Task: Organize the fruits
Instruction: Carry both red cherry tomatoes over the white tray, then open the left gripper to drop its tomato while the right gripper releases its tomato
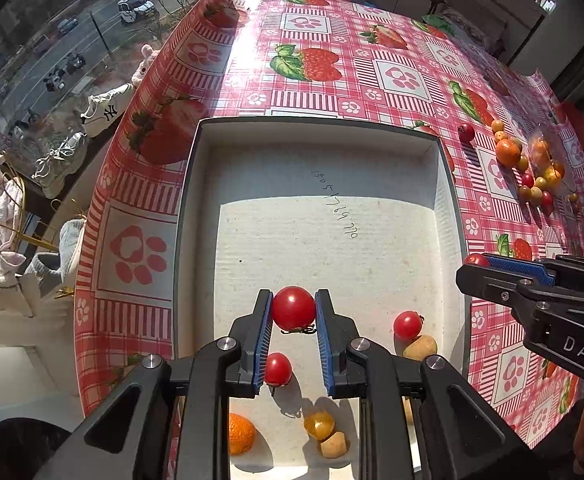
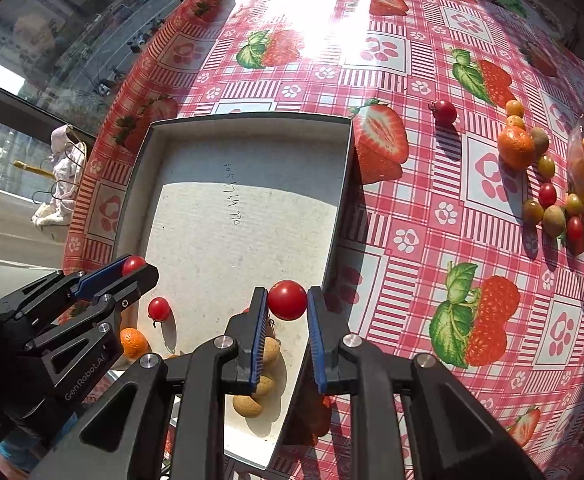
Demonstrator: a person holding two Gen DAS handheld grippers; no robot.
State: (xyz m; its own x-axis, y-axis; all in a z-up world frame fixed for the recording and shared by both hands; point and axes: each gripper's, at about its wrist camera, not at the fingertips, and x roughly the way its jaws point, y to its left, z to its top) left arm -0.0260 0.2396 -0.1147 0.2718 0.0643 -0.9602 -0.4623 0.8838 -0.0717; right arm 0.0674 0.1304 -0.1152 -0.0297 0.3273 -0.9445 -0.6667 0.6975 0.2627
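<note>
Two grippers each pinching cherry tomato over white box (image 1: 448, 184). Left gripper (image 1: 294, 316) clamping tomato (image 1: 293, 307) between blue fingertips; second red tomato (image 1: 277, 368) lying between finger bases, orange (image 1: 240, 433) sitting behind left finger. Right gripper (image 2: 287, 308) squeezing its tomato (image 2: 287, 300) at tips; tan fruits (image 2: 269, 350) lying beneath left finger. Loose fruit pile (image 2: 548, 196) sitting well right of fingers.

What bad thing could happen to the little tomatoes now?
Both grippers pinch a cherry tomato: the left gripper holds its tomato above fruit already in the box, so dropping it might bump them. The right gripper's tomato hangs near the box wall and might roll onto the table.
</note>
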